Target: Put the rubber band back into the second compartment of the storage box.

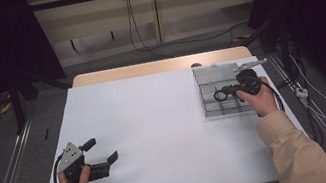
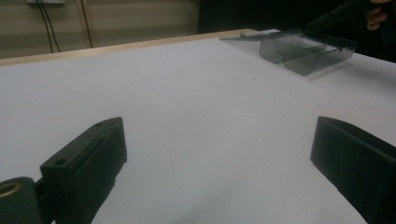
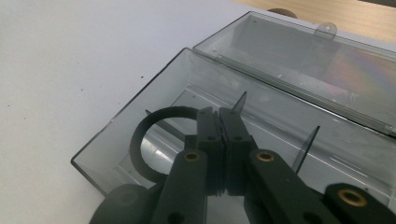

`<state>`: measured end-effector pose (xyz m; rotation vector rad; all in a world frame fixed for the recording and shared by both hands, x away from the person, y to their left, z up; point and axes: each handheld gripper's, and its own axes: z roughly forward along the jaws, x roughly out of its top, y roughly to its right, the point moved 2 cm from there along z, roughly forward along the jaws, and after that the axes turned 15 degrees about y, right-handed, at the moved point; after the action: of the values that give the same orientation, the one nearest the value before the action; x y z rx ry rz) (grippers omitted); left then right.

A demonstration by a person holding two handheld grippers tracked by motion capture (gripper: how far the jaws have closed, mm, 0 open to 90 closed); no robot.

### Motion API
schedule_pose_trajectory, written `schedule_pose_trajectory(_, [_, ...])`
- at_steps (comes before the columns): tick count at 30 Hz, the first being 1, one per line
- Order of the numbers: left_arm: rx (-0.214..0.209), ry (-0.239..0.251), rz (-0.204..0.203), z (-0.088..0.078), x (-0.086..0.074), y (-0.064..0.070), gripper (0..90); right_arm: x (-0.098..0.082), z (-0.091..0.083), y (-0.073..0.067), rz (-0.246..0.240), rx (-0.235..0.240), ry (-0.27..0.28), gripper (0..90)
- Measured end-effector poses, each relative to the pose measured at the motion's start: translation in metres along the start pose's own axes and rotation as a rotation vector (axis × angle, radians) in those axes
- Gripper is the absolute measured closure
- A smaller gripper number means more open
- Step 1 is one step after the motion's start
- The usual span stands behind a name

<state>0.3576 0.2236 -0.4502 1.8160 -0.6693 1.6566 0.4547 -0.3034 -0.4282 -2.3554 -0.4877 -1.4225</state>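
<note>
Clear smoke-grey plastic compartment box (image 1: pixel 222 92) sits on the white table (image 1: pixel 156 123) near its far right corner, hinged lid (image 3: pixel 322 56) folded open toward the far edge. Thin dividers stand upright inside the box. Right gripper (image 3: pixel 219 126) hovers over the near-left compartment, jaws closed together on the band of a black ring-shaped loop (image 3: pixel 140 140); the loop curves out to the left of the jaws, above the box floor. Whether the loop touches the floor I cannot tell. In the high view the same loop (image 1: pixel 220 95) lies over the box's middle. Left gripper (image 1: pixel 103 150) rests near the table's near left edge, jaws spread wide, nothing between them, well apart from the box.
</note>
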Motion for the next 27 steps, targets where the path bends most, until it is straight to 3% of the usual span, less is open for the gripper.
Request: schedule_pose_trajectory(27, [-0.001, 0.001, -0.003, 0.000, 0.000, 0.000, 3.6, -0.003, 0.005, 0.013, 0.010, -0.042, -0.003, 88.2])
